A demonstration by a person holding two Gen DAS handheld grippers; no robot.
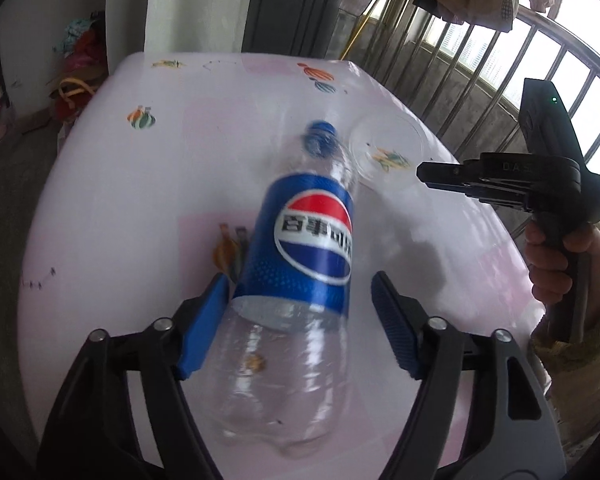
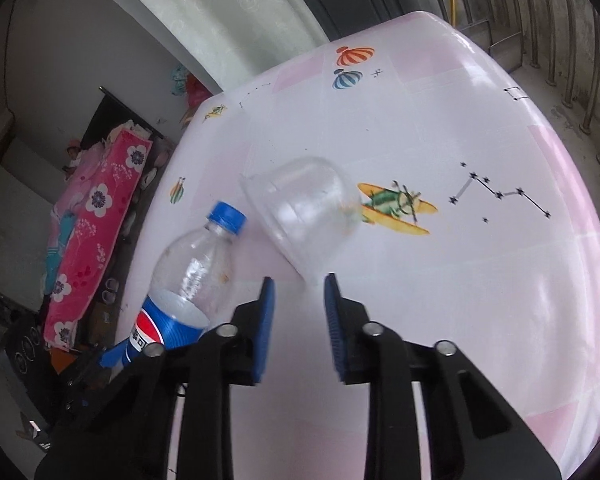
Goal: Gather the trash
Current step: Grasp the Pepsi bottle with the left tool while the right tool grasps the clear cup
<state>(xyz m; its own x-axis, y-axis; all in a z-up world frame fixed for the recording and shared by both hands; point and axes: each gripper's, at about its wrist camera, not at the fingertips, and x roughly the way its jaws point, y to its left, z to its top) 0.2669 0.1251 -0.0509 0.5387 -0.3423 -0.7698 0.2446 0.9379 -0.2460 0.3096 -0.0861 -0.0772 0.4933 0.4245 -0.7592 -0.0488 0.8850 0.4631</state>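
Pink table point(image 1: 140, 200): left fingers point(image 1: 204, 320) straddle bottle point(image 1: 312, 236); right fingers point(image 2: 266, 320) narrowly parted, empty

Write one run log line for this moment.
left gripper: open around bottle | right gripper: open, near cup | table: both lying

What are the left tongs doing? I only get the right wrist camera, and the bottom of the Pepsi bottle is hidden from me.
Observer: The left tongs straddle the Pepsi bottle just below its label, with a clear gap beside one pad.
Operator: What's inside the hidden part?
Observer: A small brownish bit sits in the clear part below the label.
Operator: Can you see my tongs?
Observer: Yes. The right tongs point toward the clear cup, and a green light glows on their body.
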